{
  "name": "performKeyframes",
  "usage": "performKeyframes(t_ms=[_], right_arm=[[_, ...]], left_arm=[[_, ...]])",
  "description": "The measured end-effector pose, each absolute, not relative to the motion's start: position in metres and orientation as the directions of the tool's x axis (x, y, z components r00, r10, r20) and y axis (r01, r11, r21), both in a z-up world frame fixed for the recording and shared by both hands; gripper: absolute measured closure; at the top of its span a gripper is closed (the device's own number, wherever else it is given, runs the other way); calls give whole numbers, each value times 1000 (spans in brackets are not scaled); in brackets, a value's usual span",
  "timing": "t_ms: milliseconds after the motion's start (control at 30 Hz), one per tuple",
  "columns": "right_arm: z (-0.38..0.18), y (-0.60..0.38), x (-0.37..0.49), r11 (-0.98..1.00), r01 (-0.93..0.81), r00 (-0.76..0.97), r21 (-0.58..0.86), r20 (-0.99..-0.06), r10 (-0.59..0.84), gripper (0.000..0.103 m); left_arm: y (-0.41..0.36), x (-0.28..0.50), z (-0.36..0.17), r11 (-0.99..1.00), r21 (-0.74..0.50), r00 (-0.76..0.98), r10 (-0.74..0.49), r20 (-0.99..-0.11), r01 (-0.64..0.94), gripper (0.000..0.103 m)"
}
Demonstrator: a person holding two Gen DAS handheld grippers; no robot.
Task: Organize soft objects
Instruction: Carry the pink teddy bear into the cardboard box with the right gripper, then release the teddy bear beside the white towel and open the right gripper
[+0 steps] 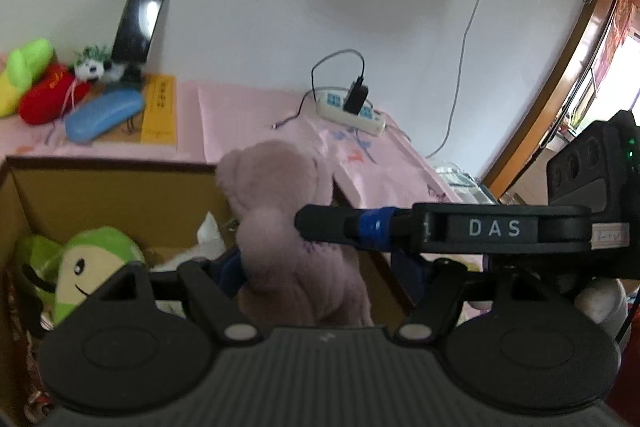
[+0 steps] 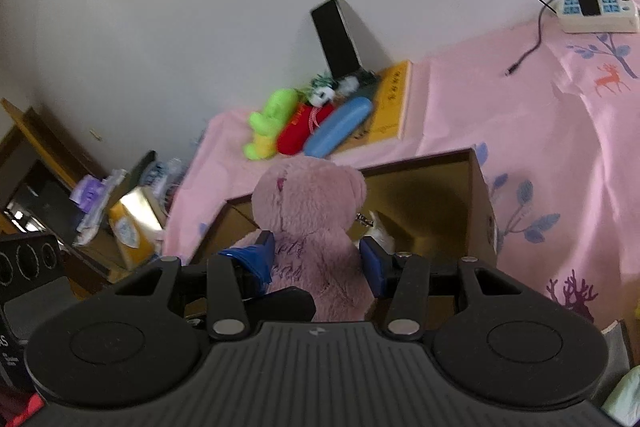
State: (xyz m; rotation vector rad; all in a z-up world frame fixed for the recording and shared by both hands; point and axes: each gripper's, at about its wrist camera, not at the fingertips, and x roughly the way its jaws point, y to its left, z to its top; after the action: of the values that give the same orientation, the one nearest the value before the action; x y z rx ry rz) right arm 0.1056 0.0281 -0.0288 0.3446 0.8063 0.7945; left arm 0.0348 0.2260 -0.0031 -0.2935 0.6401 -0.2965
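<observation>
A mauve plush bear (image 1: 288, 227) is held over an open cardboard box (image 1: 120, 195). My left gripper (image 1: 320, 267) is closed on the bear's body. My right gripper (image 2: 318, 259) is closed on the same bear (image 2: 312, 223) from the other side; its black finger (image 1: 360, 223) crosses the left wrist view. A green plush with a face (image 1: 92, 267) and something white lie inside the box (image 2: 440, 195). Against the back wall lie a green-yellow plush (image 2: 268, 123), a red plush (image 2: 300, 131) and a small panda plush (image 2: 324, 91).
A pink cloth (image 2: 540, 147) covers the table. A blue glasses case (image 1: 104, 113), a yellow book (image 1: 160, 111) and a black device (image 1: 140, 19) sit at the back. A white power strip (image 1: 352, 111) with cables lies at the right. Clutter (image 2: 120, 211) lies left of the table.
</observation>
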Motion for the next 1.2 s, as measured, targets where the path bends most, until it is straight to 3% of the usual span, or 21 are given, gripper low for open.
performKeyframes(t_ms=[567,733,1200], right_arm=[[-46,63,118,822,-464,479,330,-688,546,72],[-50,71,116,856,-454,530,247,-698,482,76],[-56,72,117,863,-446,595,237,-643,483,77]], left_arm=[[230,83,-42,914,-383,640,-377,-670,137,30],[225,87,-46,925,-354,610,-361,-706,137,32],[226,89,-52,925,-366,585,-354,-730,104,31]])
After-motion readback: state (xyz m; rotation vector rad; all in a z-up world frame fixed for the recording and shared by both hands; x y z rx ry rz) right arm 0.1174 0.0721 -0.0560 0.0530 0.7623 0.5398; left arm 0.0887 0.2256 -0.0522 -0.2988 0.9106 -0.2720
